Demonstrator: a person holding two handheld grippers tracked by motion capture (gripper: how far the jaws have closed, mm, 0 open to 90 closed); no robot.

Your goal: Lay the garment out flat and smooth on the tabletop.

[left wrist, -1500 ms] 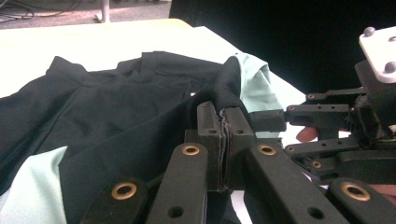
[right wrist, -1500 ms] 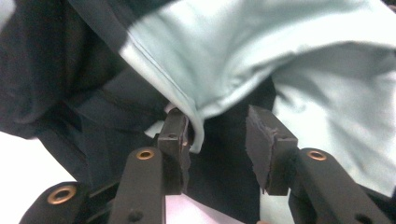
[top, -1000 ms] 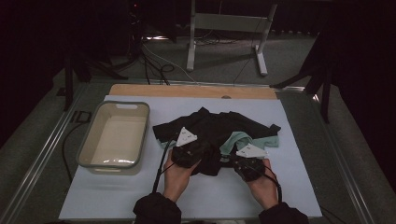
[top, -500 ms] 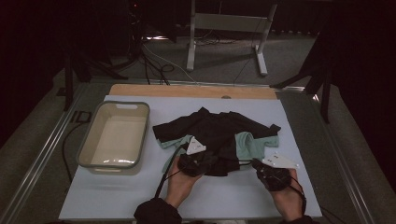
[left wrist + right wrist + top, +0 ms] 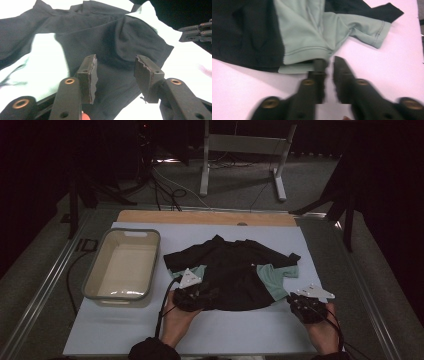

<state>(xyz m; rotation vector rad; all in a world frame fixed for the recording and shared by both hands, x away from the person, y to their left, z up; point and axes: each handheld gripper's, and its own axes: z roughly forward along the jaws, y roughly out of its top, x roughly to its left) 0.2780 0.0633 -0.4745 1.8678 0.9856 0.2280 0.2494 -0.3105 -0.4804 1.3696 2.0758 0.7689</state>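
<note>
since a moment ago my right hand-held gripper (image 5: 306, 306) has pulled back off the shirt (image 5: 235, 270) to bare desk (image 5: 250, 330), jaws narrow and empty. my left hand-held gripper (image 5: 197, 296) gapes wide over the near hem, ready to pinch. farther left sits the basin (image 5: 122, 265).

Bare tabletop (image 5: 240, 330) lay open between my left tongs (image 5: 200, 296) and right tongs (image 5: 306, 306). Ahead of both, the shirt (image 5: 235, 270) covered the surface. Left of my left tongs, the basin (image 5: 95, 290) blocked the way.
</note>
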